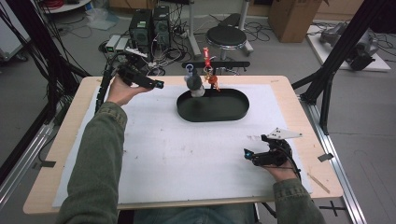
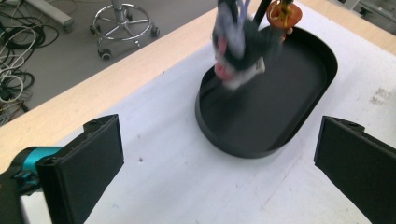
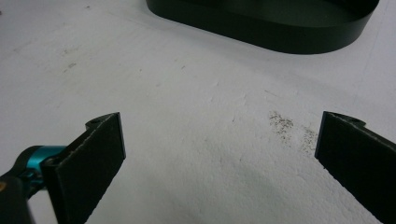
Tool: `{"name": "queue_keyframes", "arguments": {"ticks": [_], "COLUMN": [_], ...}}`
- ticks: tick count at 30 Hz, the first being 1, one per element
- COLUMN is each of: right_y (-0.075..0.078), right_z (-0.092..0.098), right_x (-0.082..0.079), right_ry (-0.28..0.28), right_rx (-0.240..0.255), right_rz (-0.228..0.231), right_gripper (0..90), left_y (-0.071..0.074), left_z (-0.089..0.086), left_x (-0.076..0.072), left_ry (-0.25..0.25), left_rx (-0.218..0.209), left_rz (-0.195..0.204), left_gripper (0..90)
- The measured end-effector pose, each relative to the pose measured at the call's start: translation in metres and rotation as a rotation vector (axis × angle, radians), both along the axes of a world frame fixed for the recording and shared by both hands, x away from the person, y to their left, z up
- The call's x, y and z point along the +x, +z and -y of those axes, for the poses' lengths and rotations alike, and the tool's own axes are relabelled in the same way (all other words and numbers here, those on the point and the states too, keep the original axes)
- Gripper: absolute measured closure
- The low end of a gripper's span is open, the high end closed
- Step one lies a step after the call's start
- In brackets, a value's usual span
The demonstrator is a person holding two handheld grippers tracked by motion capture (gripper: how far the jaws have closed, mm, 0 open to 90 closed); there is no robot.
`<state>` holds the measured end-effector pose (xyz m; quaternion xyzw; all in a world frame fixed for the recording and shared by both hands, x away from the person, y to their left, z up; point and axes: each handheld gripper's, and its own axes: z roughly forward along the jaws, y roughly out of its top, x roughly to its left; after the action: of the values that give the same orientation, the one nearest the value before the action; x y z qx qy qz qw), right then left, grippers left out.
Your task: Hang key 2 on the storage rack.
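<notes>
The left gripper is held raised over the far left of the white mat, its jaws spread wide and empty. The right gripper is rested low near the mat's right edge, likewise wide open with nothing held. A black oval tray is seen beyond, with a blurred grey toy hanging at its far-left rim beside an orange figure.
</notes>
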<state>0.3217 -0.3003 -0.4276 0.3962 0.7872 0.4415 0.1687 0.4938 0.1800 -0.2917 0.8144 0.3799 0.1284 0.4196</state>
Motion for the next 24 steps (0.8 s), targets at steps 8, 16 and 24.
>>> {"name": "queue_keyframes", "arguments": {"ticks": [8, 16, 24], "right_y": [0.0, 0.0, 0.0], "right_z": [0.001, 0.001, 0.002], "right_x": [0.0, -0.002, -0.002], "right_ry": [-0.004, -0.002, -0.002], "right_rx": [-0.006, -0.009, -0.016], "right_rz": [0.002, 0.004, 0.009], "right_gripper": [0.9, 0.9, 0.9], "left_y": [-0.009, -0.011, -0.014], "left_z": [-0.014, -0.024, -0.029], "left_x": [-0.016, -0.038, -0.065], "left_ry": [-0.02, -0.026, -0.05], "left_rx": [-0.011, -0.003, -0.008], "left_rz": [-0.003, 0.032, 0.021], "left_gripper": [1.7, 1.7, 2.9]}}
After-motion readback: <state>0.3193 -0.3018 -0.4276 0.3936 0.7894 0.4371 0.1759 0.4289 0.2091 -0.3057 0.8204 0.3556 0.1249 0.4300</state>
